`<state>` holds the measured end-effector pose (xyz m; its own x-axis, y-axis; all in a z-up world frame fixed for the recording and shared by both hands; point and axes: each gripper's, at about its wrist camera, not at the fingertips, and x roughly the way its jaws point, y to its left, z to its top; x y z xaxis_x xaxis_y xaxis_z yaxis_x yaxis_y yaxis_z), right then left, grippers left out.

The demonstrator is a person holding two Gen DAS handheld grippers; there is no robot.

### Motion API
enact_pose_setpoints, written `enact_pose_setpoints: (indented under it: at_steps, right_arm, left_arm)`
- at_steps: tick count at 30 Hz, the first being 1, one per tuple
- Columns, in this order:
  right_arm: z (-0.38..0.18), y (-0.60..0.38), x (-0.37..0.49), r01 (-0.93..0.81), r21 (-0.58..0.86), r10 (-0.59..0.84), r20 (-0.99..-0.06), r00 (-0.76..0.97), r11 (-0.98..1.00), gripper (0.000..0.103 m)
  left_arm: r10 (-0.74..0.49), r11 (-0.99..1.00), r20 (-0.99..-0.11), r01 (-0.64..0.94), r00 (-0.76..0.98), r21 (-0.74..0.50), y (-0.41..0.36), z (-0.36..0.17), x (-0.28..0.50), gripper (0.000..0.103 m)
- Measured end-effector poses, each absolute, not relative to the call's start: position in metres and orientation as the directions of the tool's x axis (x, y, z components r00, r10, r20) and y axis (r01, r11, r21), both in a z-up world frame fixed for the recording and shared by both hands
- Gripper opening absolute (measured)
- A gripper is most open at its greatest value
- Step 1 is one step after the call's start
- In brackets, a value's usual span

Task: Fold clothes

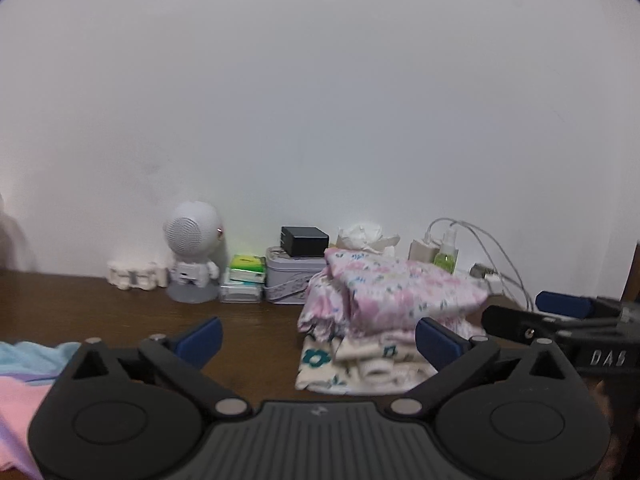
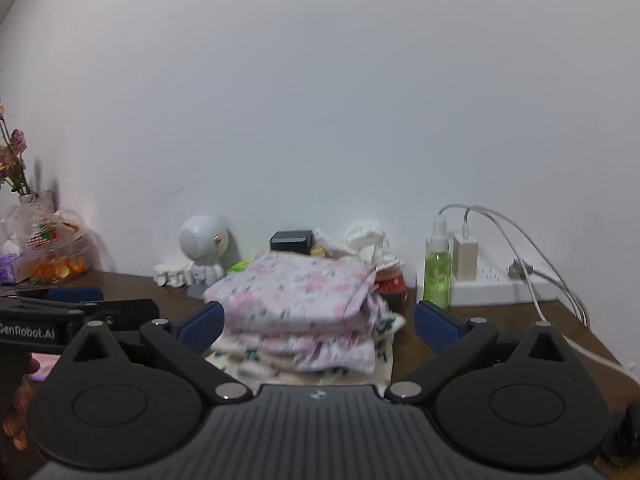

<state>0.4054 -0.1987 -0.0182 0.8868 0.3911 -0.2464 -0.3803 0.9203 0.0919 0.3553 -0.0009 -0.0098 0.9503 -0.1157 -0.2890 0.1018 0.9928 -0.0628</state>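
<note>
On the brown table (image 1: 100,304), a white speaker figure (image 1: 192,256) stood at the wall. At its 3 o'clock sat a tin (image 1: 288,280) bearing a black adapter (image 1: 304,240). A green bottle (image 2: 437,268) stood touching a white power strip (image 2: 500,284); flowers (image 2: 14,156) rose at 9 o'clock.

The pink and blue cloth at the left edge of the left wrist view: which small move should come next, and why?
Probably swing the left hand-held gripper left and down toward the pink and blue cloth. Both grippers are open and empty, the folded pile already sits stacked on the table, and this cloth lies unfolded.
</note>
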Motion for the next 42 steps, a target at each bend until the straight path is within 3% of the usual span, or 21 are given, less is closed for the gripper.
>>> enact_pose_setpoints:
  at_steps: [15, 21, 33, 42]
  right_arm:
    - [-0.030, -0.207, 0.305, -0.411, 0.130, 0.430, -0.348, 0.833, 0.902, 0.103]
    - [-0.027, -0.207, 0.265, -0.404, 0.102, 0.414, -0.338, 0.845, 0.909, 0.103]
    - [0.006, -0.209, 0.186, -0.402, 0.141, 0.425, -0.361, 0.830, 0.905, 0.103]
    - [0.017, -0.212, 0.131, -0.349, 0.176, 0.390, -0.386, 0.836, 0.921, 0.103]
  left_arm:
    - [-0.142, 0.990, -0.337, 0.141, 0.931, -0.028, -0.003, -0.021, 0.265, 0.103]
    - [-0.144, 0.990, -0.363, 0.136, 0.921, -0.047, -0.006, -0.024, 0.224, 0.103]
    - [-0.143, 0.989, -0.318, 0.143, 0.937, -0.023, -0.012, 0.000, 0.129, 0.103]
    - [-0.033, 0.999, -0.278, 0.037, 0.960, 0.011, -0.014, 0.009, 0.056, 0.103]
